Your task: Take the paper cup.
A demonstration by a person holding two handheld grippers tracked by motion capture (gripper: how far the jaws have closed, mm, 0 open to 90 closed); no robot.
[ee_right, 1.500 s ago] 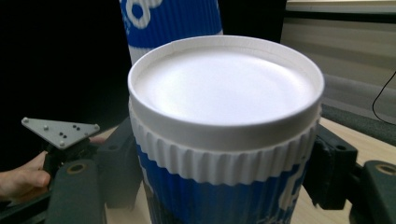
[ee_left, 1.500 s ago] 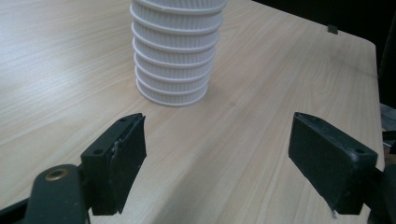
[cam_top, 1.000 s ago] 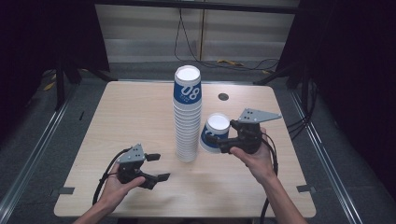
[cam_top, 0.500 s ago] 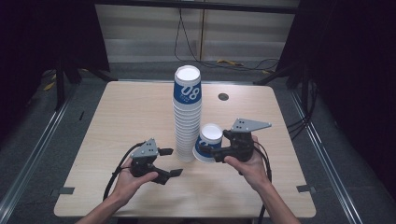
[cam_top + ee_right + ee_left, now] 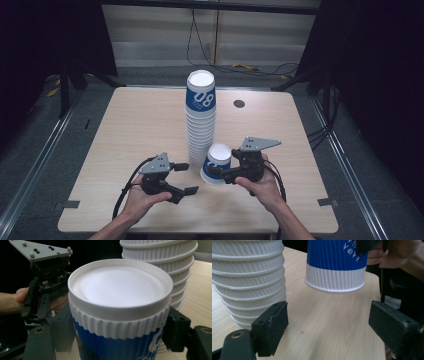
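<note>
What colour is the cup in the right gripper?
The ribbed paper cup is blue with white bands; left gripper view shows it best.

The stack (image 5: 249,277) loses its top to the frame edge; the held cup (image 5: 120,315) its lower part.

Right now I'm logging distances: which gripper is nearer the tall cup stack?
Left. The left gripper sits open right beside the base of the tall cup stack. The right gripper is slightly farther off, shut on a single cup.

held cup (image 5: 217,164) lowered toward table, left tool (image 5: 183,178) moved closer
</note>
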